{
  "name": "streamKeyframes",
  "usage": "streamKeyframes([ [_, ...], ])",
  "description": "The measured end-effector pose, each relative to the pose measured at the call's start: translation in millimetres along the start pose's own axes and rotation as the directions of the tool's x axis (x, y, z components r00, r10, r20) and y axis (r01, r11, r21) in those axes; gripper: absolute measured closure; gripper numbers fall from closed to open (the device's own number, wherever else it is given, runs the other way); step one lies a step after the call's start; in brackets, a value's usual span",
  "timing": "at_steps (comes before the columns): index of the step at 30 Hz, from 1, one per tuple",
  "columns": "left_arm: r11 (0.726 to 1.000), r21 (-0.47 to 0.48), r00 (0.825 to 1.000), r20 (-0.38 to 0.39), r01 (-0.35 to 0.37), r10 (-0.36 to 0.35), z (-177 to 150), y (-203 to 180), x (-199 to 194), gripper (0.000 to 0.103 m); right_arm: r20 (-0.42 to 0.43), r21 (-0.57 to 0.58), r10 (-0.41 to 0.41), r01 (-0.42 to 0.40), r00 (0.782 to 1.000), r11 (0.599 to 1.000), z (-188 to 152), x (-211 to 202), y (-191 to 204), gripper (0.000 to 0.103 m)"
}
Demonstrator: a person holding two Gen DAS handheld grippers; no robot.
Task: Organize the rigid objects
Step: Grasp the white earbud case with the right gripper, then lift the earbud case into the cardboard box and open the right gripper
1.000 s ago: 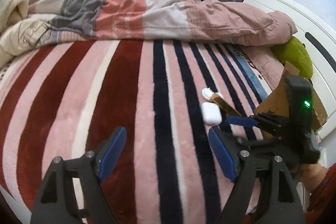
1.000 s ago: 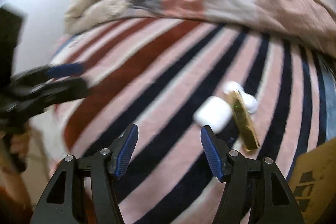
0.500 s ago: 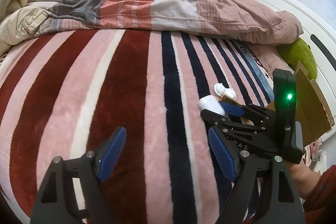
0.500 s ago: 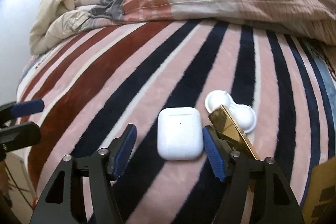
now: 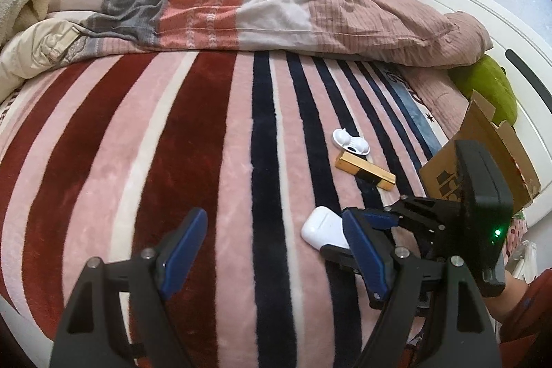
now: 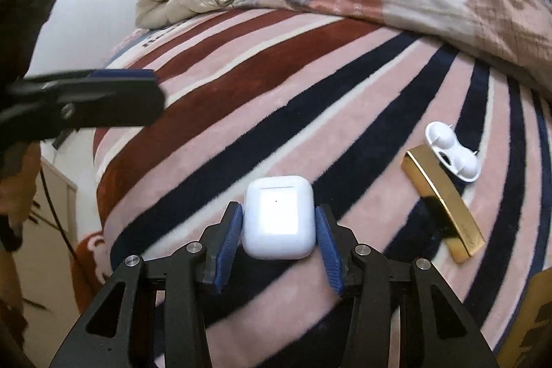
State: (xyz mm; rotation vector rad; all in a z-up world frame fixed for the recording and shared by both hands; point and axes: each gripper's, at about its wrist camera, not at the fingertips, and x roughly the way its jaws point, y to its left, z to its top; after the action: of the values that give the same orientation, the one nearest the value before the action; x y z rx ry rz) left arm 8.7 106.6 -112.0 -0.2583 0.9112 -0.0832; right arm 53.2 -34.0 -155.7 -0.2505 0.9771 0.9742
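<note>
My right gripper point(image 6: 278, 237) is shut on a white earbud case point(image 6: 278, 218), both blue pads against its sides, just above the striped blanket point(image 6: 241, 112); the case also shows in the left wrist view point(image 5: 322, 228). A gold bar-shaped box point(image 6: 443, 202) and a white two-lobed plastic holder point(image 6: 452, 150) lie to the right on the blanket, also in the left wrist view as gold box point(image 5: 365, 171) and holder point(image 5: 350, 142). My left gripper point(image 5: 272, 250) is open and empty, hovering left of the case.
An open cardboard box point(image 5: 483, 154) stands at the bed's right edge beside a green cushion point(image 5: 490, 92). A rumpled duvet point(image 5: 258, 6) lies across the far side of the bed. The white bed frame point(image 5: 517, 64) is on the right.
My right gripper closed on the earbud case and pulled it back from the gold box and white holder. The left gripper stayed open.
</note>
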Motion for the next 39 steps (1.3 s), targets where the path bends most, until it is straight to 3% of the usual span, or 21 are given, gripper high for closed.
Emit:
streamKeyframes([
  [2,1.0,-0.004,1.0,-0.007,0.01,-0.01,0,1,4,0.025,0.009,-0.009,-0.026,0.026,1.0,1.0,-1,-1,1,0.055],
  [8,1.0,-0.029,1.0,-0.029,0.007,-0.008,-2,11,15,0.025,0.01,0.006,-0.003,0.003,1.0,1.0,4,8,-2,0.055],
  [10,0.999,-0.041,0.999,-0.034,0.003,-0.004,-4,14,15,0.025,0.002,-0.026,-0.004,0.004,1.0,1.0,5,12,3,0.064],
  [13,0.999,-0.047,0.999,-0.035,0.002,-0.004,-5,11,10,0.025,0.013,-0.071,-0.035,0.036,0.999,0.997,5,10,11,0.064],
  [17,0.991,-0.046,0.991,-0.026,0.127,-0.129,-5,-6,-7,0.025,0.055,-0.091,-0.009,0.014,0.998,0.996,7,-11,18,0.064],
  [21,0.985,-0.006,0.985,0.004,0.174,-0.174,4,-34,-26,0.025,0.129,-0.112,0.028,-0.013,0.991,0.994,10,-50,25,0.064],
  [23,0.974,0.01,0.974,0.02,0.227,-0.227,11,-52,-35,0.029,0.185,-0.125,0.049,-0.026,0.982,0.992,11,-79,28,0.064],
  [27,0.927,0.067,0.929,0.022,0.368,-0.37,25,-89,-47,0.053,0.279,-0.15,0.032,0.01,0.96,0.989,7,-129,29,0.064],
  [31,0.886,0.139,0.895,-0.014,0.443,-0.445,40,-134,-46,0.072,0.353,-0.161,-0.028,0.091,0.935,0.983,-6,-173,23,0.064],
  [35,0.869,0.217,0.894,-0.051,0.445,-0.445,54,-179,-39,0.072,0.389,-0.112,-0.103,0.158,0.915,0.981,-21,-203,1,0.064],
  [39,0.841,0.266,0.882,-0.101,0.47,-0.461,69,-223,-22,0.072,0.404,-0.051,-0.159,0.196,0.901,0.979,-36,-226,-28,0.064],
])
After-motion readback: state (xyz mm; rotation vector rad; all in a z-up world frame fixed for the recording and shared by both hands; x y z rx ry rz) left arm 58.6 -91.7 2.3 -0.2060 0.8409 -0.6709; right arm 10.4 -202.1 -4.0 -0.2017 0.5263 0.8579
